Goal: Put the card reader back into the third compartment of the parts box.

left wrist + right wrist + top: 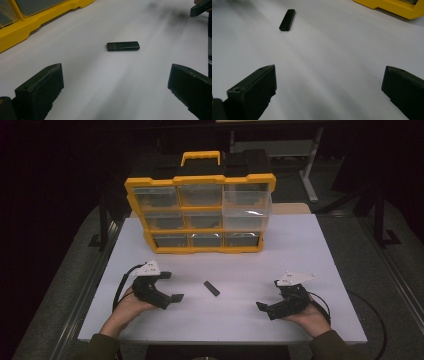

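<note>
Surface: a white table top (300, 250) carried all items; dark surroundings beyond its edges.

Small item: a small black bar (211, 288) lay flat on the bare table, near the middle of the near half, touching nothing. In the high view it sat between the two grippers, somewhat nearer the left one.

Left gripper: the left gripper (169, 286) was held in the person's left hand (125, 310) at the near left of the table. Its jaws stood wide apart with nothing between them. In the left gripper view the bar (123, 46) lay ahead of the jaws, roughly centred in the gap, broadside on and well clear of both tips.

Right gripper: the right gripper (268, 296) was held in the right hand (309, 316) at the near right. Its jaws were likewise spread wide and empty. In the right gripper view the bar (287, 19) lay farther off, ahead and toward the left jaw's side, pointing roughly away from the camera.

Storage unit: a yellow organiser case (200, 212) with clear drawers and a top handle stood upright at the far side of the table, well apart from the bar and both grippers. Drawer contents could not be told.
</note>
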